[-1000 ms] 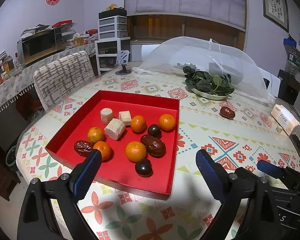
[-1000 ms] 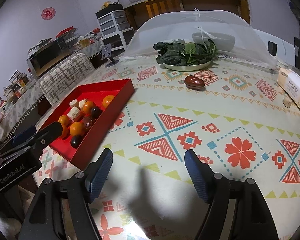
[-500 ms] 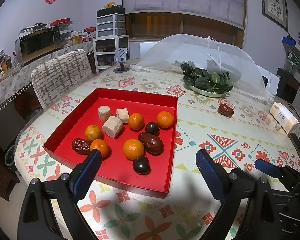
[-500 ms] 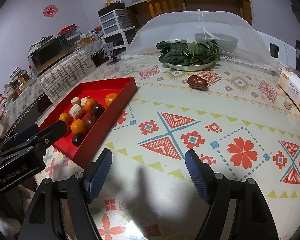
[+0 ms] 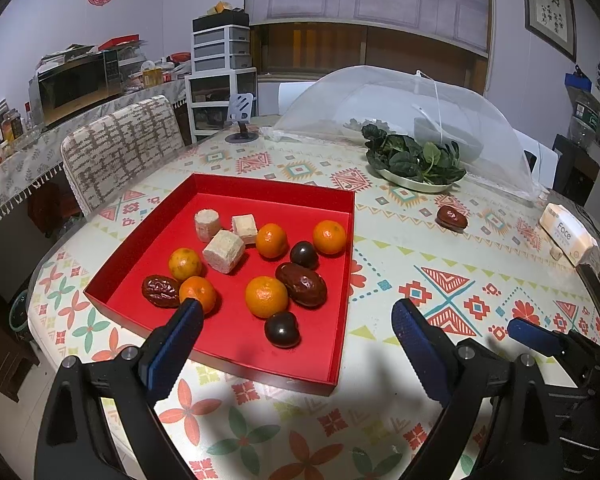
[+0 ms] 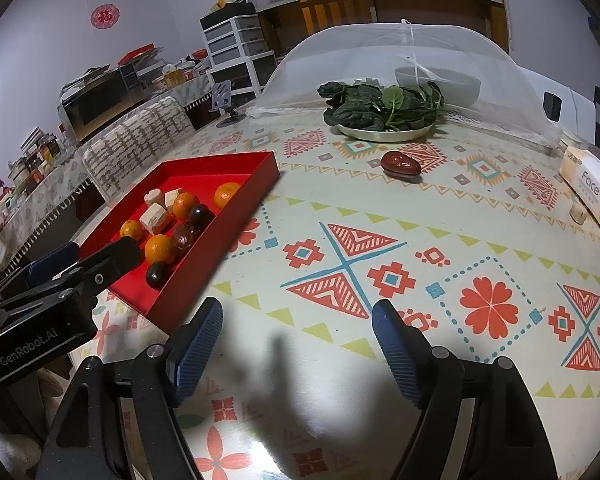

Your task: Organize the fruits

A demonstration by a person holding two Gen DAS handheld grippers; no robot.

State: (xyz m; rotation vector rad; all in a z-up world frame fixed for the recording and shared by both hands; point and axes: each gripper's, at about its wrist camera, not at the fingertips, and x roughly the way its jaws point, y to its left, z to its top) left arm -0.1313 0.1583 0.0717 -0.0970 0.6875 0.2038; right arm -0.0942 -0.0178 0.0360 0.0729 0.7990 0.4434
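Hovering above the patterned desk [image 5: 380, 360], the left gripper [image 5: 296, 328] has its jaws wide apart with nothing between them; beside it the right gripper [image 6: 296, 340] stands likewise spread and empty, its jaws having just eased a little wider; ahead of the left one lies the red tray [image 5: 342, 320], holding oranges [image 5: 266, 296], dates, dark round fruits and pale blocks; one loose date [image 6: 401, 165] rests on the desk well apart from the tray, near the plate of greens [image 6: 384, 133] before the mesh cover [image 6: 460, 52].

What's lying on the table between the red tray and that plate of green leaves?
Only bare patterned tablecloth; the right wrist view shows it between the red tray and the plate of leaves.
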